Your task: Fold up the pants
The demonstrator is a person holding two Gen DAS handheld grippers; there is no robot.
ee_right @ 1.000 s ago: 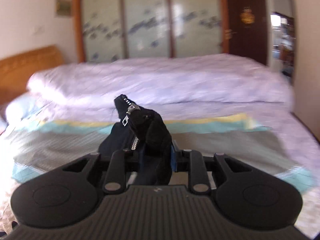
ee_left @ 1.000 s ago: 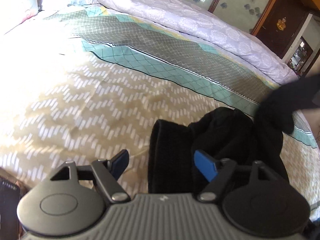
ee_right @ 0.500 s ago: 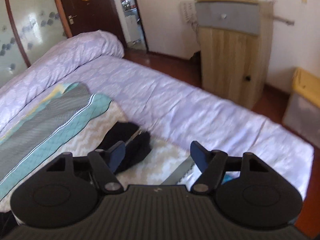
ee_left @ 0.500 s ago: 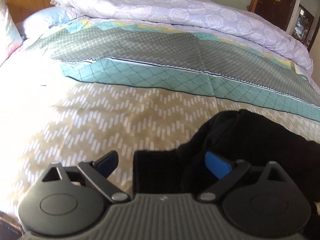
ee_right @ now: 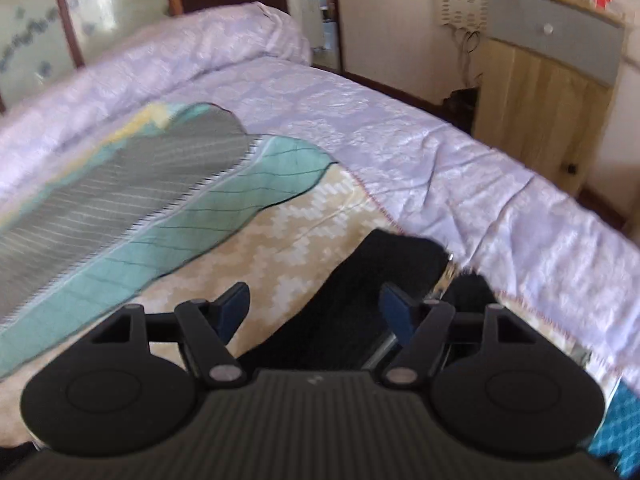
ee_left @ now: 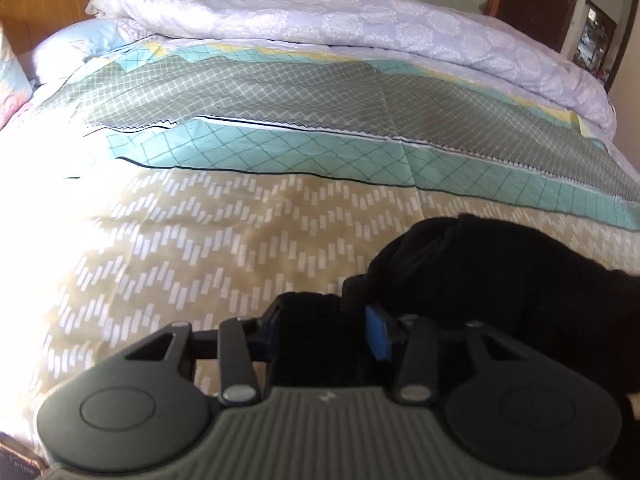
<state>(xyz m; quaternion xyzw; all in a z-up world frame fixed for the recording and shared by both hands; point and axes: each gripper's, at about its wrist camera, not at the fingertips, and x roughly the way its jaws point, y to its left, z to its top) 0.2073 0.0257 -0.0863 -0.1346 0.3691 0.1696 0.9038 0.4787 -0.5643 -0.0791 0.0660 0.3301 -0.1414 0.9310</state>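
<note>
The black pants (ee_left: 472, 280) are seen bunched on the tan zigzag-patterned part of the bedspread (ee_left: 224, 240), at about 4 o'clock in the left wrist view. A folded edge of the dark fabric is held between the blue pads of the left gripper (ee_left: 324, 332); its jaws have just been closing and are now narrowed onto that cloth, with fabric filling the gap from pad to pad. The rest of the garment is heaped toward 3 o'clock, beyond the right-hand finger.

In the right wrist view the right gripper (ee_right: 316, 312) is set wide, its jaws having opened shortly before, and the opening is unchanged since. Another part of the pants (ee_right: 384, 280) is seen lying flat on the bedspread between and beyond the fingers, toward 1 o'clock, with a metal zipper (ee_right: 446, 276) showing at its far edge. The right pad (ee_right: 396, 312) is just beside the fabric; whether it touches cannot be told. The left pad (ee_right: 234, 306) is clear of the cloth, over bare tan bedspread.

A lilac quilt (ee_left: 340, 28) is rolled along the far side of the bed at 12 o'clock, with a teal band and a grey lattice band of the bedspread between it and the pants. A wooden cabinet (ee_right: 548, 92) with a grey drawer is noted at 2 o'clock in the right wrist view. That view is somewhat blurred.
</note>
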